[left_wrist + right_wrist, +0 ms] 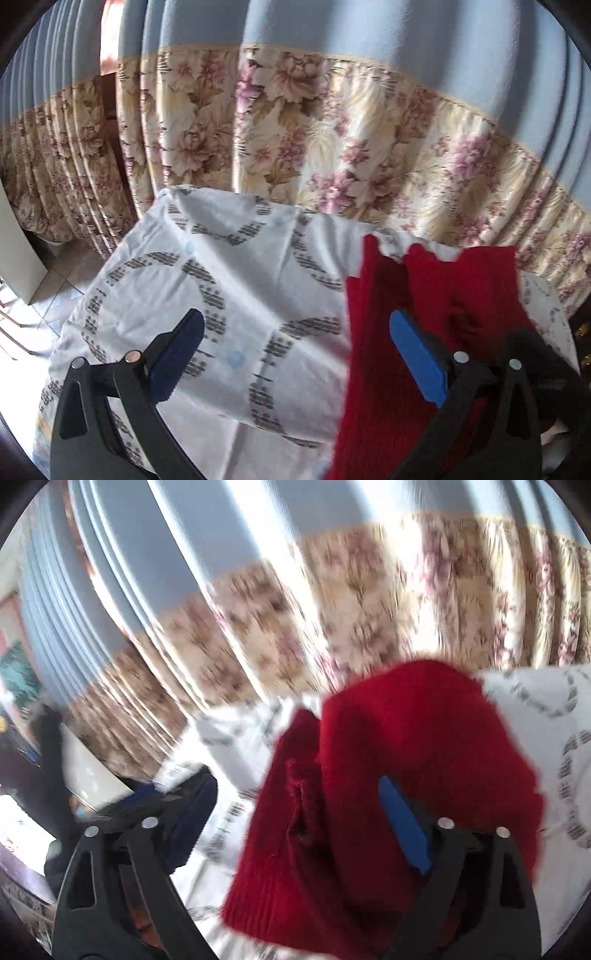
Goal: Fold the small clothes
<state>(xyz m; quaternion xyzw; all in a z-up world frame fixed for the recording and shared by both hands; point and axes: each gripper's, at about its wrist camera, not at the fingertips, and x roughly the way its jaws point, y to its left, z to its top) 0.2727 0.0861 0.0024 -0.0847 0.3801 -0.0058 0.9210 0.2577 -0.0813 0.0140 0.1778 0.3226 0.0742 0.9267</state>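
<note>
Blue-padded fingers of left gripper spread, nothing pinched; right gripper fingers likewise spread wide. Red knit garment lies bunched on white patterned sheet over surface, under both grippers. Floral curtain behind.

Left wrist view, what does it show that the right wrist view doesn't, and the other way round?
Only the left wrist view shows tiled floor beside the table, and the left gripper, open. Only the right wrist view shows the right gripper, open, and blurred clutter at left. Both show the red knit garment on the white patterned cloth, with the floral curtain behind.
</note>
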